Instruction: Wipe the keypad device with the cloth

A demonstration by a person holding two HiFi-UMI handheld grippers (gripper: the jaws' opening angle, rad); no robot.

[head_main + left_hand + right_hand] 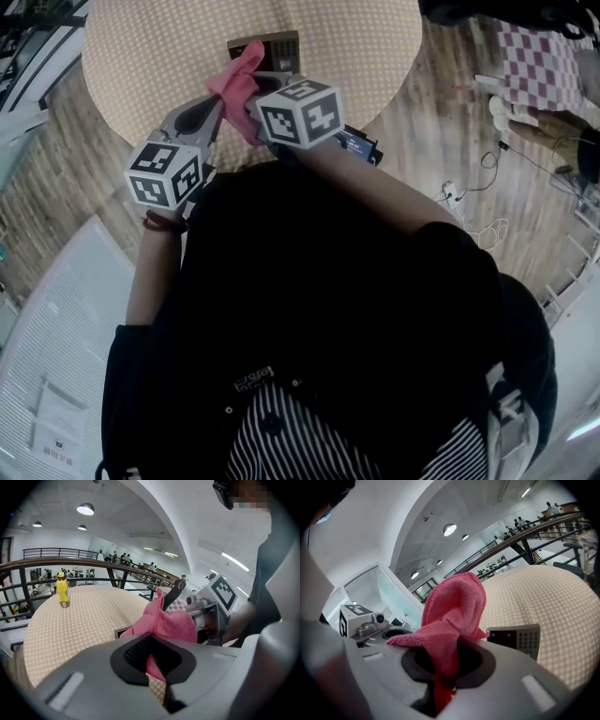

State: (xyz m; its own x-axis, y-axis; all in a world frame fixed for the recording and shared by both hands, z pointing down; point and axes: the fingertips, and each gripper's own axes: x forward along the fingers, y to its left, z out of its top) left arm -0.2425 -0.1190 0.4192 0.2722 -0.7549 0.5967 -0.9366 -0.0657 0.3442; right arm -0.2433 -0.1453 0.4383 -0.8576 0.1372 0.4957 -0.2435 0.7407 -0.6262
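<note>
The pink cloth (240, 82) hangs bunched above the near edge of the round table (141, 56), held from both sides. My left gripper (212, 114) is shut on a lower corner of the cloth (165, 621), which runs down through its jaws. My right gripper (253, 97) is shut on the cloth (453, 605) too, and a tall fold stands up above its jaws. The keypad device (273, 45) lies flat on the dotted tablecloth just beyond the cloth; its grey face with rows of keys (519, 639) shows in the right gripper view. The cloth does not touch it.
A yellow bottle (62, 588) stands at the far side of the table. A dark railing (70, 564) runs behind the table. Cables (473, 202) lie on the wooden floor at right, near a checked cloth (542, 58). A small blue-labelled object (360, 143) sits at the table's near right edge.
</note>
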